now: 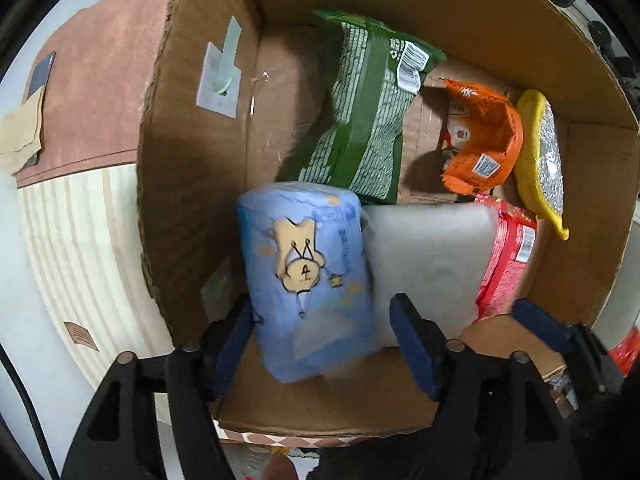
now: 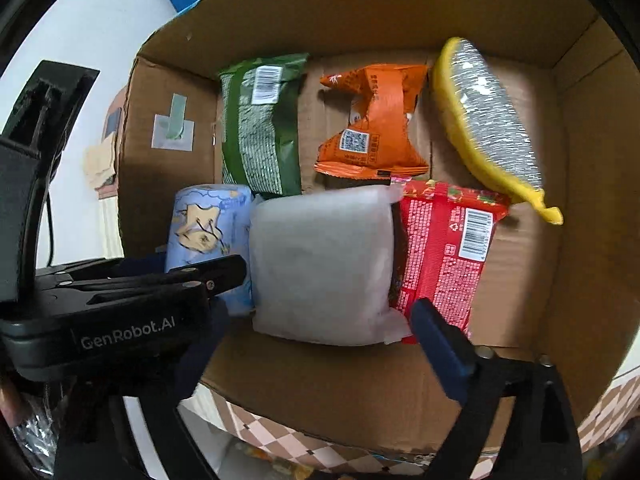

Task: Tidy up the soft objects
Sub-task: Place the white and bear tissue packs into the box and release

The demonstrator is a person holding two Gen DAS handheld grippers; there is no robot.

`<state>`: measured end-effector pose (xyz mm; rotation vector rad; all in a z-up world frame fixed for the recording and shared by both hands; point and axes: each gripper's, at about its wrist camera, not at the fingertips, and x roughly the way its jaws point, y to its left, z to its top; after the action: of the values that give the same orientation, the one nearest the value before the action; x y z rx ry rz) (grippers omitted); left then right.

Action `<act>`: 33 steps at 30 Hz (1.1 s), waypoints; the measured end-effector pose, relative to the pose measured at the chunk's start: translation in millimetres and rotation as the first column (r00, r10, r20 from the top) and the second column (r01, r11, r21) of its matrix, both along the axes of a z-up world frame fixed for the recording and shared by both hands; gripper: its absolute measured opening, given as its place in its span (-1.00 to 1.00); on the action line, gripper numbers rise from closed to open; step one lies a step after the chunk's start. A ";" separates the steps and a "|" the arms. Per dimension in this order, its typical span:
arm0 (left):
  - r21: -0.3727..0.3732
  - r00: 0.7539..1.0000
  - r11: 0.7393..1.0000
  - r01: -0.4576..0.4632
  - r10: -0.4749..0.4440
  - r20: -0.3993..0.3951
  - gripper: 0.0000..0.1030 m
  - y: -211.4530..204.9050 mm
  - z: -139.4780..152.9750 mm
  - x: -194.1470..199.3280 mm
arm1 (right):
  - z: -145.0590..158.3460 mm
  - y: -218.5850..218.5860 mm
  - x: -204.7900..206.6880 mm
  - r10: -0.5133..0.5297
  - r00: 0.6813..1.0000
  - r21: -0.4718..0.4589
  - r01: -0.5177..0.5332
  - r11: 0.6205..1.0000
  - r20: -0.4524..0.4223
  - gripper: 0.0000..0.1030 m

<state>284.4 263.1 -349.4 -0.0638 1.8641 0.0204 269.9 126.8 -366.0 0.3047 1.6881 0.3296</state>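
An open cardboard box (image 1: 192,184) (image 2: 580,240) holds several soft items. A blue pack with a bear drawing (image 1: 308,276) (image 2: 204,228) lies at its near left, between the fingers of my left gripper (image 1: 324,340); the jaws are open, with a gap on the pack's right side. A white translucent pack (image 1: 428,264) (image 2: 324,264) lies beside it, between the wide open fingers of my right gripper (image 2: 320,344). The right gripper's left finger is partly hidden behind the left gripper's body (image 2: 120,320). A red bag (image 2: 444,252) lies to the right of the white pack.
At the back of the box lie a green bag (image 2: 260,128), an orange bag (image 2: 372,128) and a yellow and silver pad (image 2: 492,128). The box's right side has bare floor (image 2: 516,300). A label is taped to the left wall (image 1: 220,76). Checkered cloth (image 2: 288,436) shows below the box.
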 end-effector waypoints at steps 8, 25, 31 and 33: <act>0.012 0.997 1.000 -0.022 0.022 0.075 0.42 -2.5 22.1 -21.2 | 15.2 -3.5 -6.0 0.021 0.999 -0.068 -0.017 0.998 0.046 1.00; 0.099 0.853 0.992 -0.076 0.014 0.521 0.95 -33.1 146.5 -97.3 | 128.8 -74.7 -78.2 0.013 0.946 -0.199 0.054 0.979 0.323 1.00; 0.088 0.813 0.993 -0.080 0.013 0.582 0.99 -43.1 177.1 -124.7 | 160.8 -93.0 -108.0 0.001 0.918 -0.210 0.090 0.974 0.398 1.00; 0.086 0.806 0.993 -0.083 0.016 0.591 0.99 -46.7 182.1 -131.2 | 165.9 -96.1 -115.2 0.005 0.916 -0.205 0.084 0.975 0.401 1.00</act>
<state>153.2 216.4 -167.3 -0.0372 1.2278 0.1247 154.7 30.6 -200.1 0.0972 1.2965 0.1579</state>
